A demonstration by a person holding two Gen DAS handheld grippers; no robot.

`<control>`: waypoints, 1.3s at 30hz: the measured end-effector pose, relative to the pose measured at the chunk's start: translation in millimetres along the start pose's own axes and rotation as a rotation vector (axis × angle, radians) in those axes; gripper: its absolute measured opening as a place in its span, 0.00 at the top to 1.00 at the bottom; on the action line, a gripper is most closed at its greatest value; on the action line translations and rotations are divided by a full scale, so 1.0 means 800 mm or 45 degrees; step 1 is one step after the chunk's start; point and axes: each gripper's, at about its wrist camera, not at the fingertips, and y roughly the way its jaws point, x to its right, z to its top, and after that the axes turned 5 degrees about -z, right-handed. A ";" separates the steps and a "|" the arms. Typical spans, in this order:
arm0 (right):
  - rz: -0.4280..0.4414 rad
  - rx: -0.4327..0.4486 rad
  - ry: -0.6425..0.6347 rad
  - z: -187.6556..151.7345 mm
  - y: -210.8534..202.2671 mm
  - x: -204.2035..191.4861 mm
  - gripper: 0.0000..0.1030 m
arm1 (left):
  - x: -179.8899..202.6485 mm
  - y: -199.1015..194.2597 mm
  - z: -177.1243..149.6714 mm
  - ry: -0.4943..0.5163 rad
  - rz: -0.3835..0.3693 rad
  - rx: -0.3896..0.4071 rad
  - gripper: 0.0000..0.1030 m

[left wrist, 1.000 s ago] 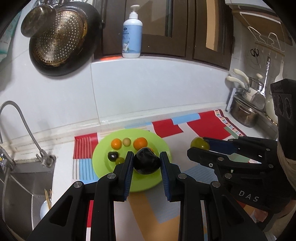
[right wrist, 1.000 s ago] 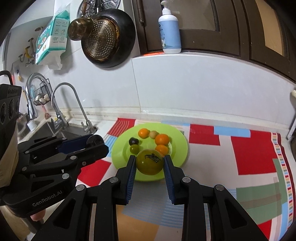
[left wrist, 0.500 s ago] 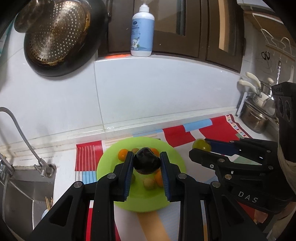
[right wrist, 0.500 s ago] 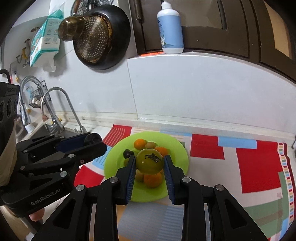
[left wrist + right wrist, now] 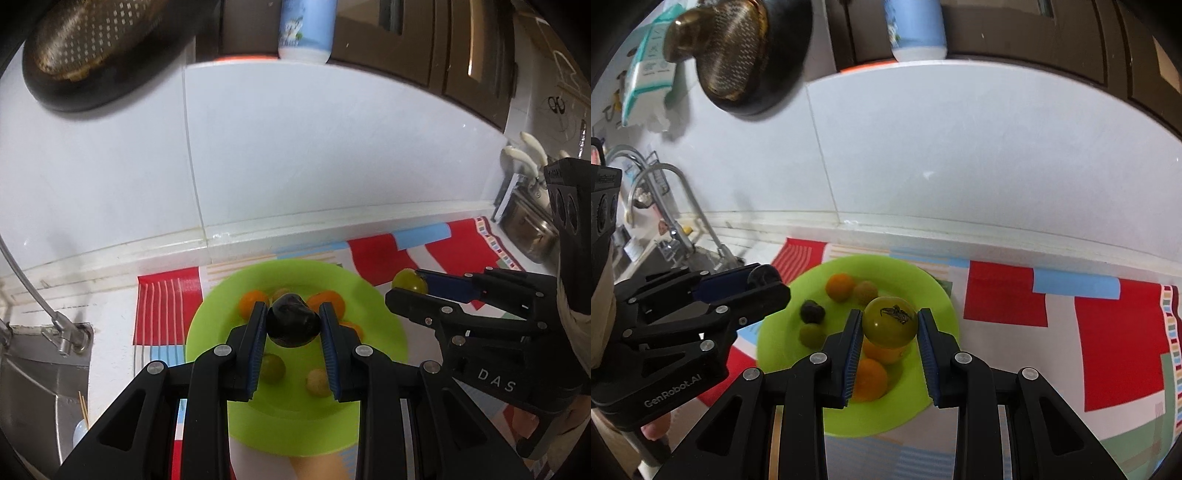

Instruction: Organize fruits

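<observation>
Grippers both pinch fruit above your green plate [image 5: 388, 332]: left gripper [image 5: 293, 325] a dark fruit [image 5: 293, 320], right gripper [image 5: 889, 326] a yellow-green fruit [image 5: 889, 322]. Only your right view shows its black mark.

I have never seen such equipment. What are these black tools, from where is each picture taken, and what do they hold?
They are not robot arms. A person holds a hand-held clamp with two jaws in each hand, and a wide-angle camera on each clamp looks forward along the jaws. That gives two views, and each one also shows the other clamp from the side.

The left gripper is closed on a dark fruit. The right gripper is closed on a yellow-green fruit with a black mark.

Both hang over a green plate with small orange, green and dark fruits on it. The plate lies on a colourful mat on a kitchen counter, with a sink tap on the left.
</observation>
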 end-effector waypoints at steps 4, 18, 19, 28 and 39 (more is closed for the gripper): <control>-0.001 -0.040 0.001 0.000 0.022 0.006 0.70 | -0.006 0.021 -0.001 -0.003 0.007 -0.034 0.72; 0.008 -0.105 0.013 -0.005 0.070 0.020 0.70 | -0.013 0.072 -0.011 -0.004 0.003 -0.122 0.72; 0.011 -0.106 0.015 -0.006 0.072 0.021 0.70 | -0.013 0.073 -0.011 -0.004 0.005 -0.124 0.72; -0.005 -0.072 0.028 -0.008 0.062 0.021 0.54 | -0.015 0.044 -0.011 -0.013 0.090 -0.072 0.53; -0.101 0.047 0.015 -0.022 -0.024 0.014 0.45 | 0.013 -0.057 -0.020 -0.035 0.223 0.136 0.28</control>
